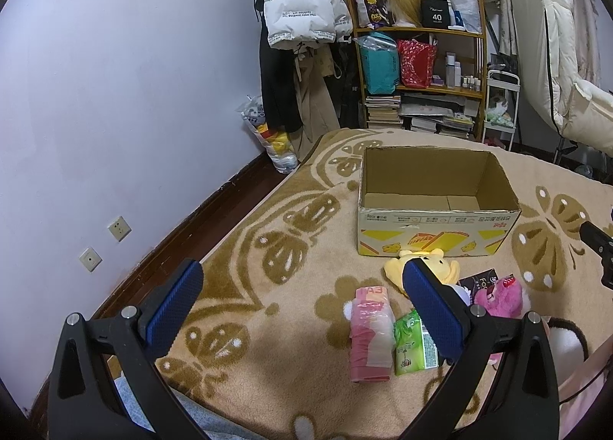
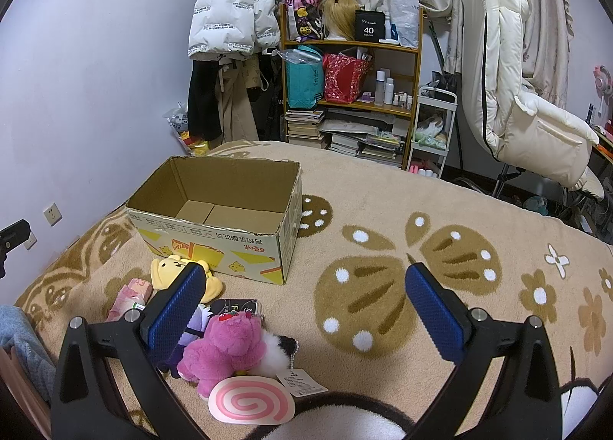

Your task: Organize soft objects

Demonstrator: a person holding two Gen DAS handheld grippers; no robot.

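Two hand-held grippers hover over the bed, both with their blue-padded jaws spread wide and nothing between them. The left gripper [image 1: 302, 309] hangs above the beige fleece blanket with brown butterfly pattern [image 1: 291, 248]; just ahead of its right finger lie a pink plastic-wrapped roll [image 1: 369, 332] and a green tissue packet [image 1: 412, 344], side by side and touching. Past that same finger sits a yellow plush bear [image 1: 425, 264], pressed against the near wall of the open brown cardboard box with yellow print [image 1: 436, 237]. The box looks empty inside.

The right gripper [image 2: 302, 309] is likewise parted and holds nothing. Beside its left finger lies a pink plush animal [image 2: 226, 348], with a purple soft toy [image 2: 195, 325] half hidden behind the finger, a black-and-white furry piece [image 2: 279, 348] touching the pink one, and a pink-and-white swirl cushion [image 2: 249, 401] nearer the camera. A dark flat packet [image 2: 237, 306] lies just beyond the pink plush. Ahead and to the left stands the box; to the right is bare blanket.

By my judgement the task is at its start: nothing is in the box and no item is grasped. The next move calls for picking one soft thing, likely the pink plush for the right gripper. That gripper would need to shift left and drop so its fingers straddle the body, then close gently, since plush compresses and can slip.
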